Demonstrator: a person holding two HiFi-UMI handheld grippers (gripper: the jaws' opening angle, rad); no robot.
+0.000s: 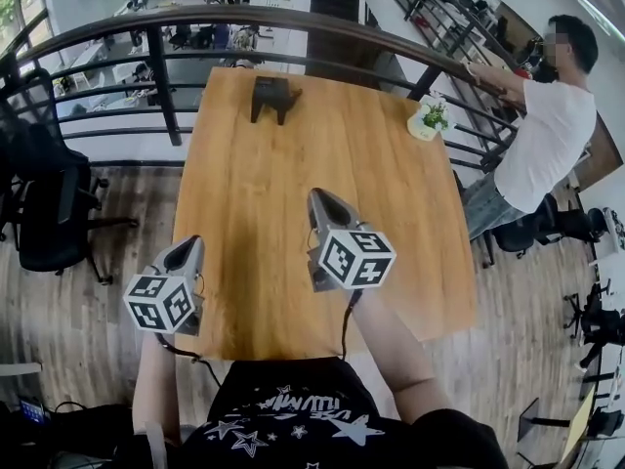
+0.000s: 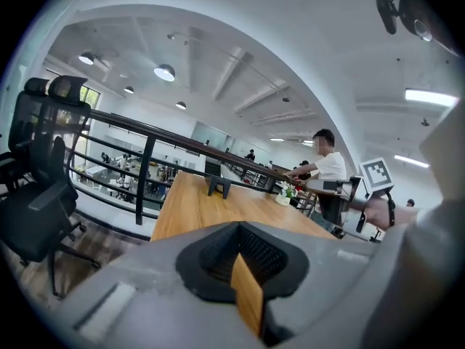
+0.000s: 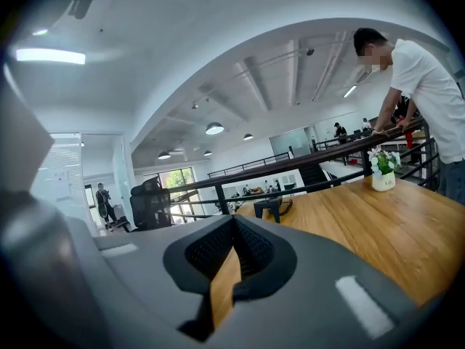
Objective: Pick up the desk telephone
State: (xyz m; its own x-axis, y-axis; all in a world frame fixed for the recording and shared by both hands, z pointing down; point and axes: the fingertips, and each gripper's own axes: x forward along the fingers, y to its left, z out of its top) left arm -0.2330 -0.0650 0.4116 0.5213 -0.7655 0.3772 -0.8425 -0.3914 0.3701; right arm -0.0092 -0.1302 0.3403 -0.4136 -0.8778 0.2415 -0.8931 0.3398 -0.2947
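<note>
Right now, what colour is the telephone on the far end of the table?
The telephone is black, clearest in the head view.

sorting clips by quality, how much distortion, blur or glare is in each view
Head view: fisheye bows the railing, desk telephone small but sharp. Left gripper view: dark round vignette, the left gripper softly blurred up close. Right gripper view: same vignette, ceiling light glaring upper left.
</note>
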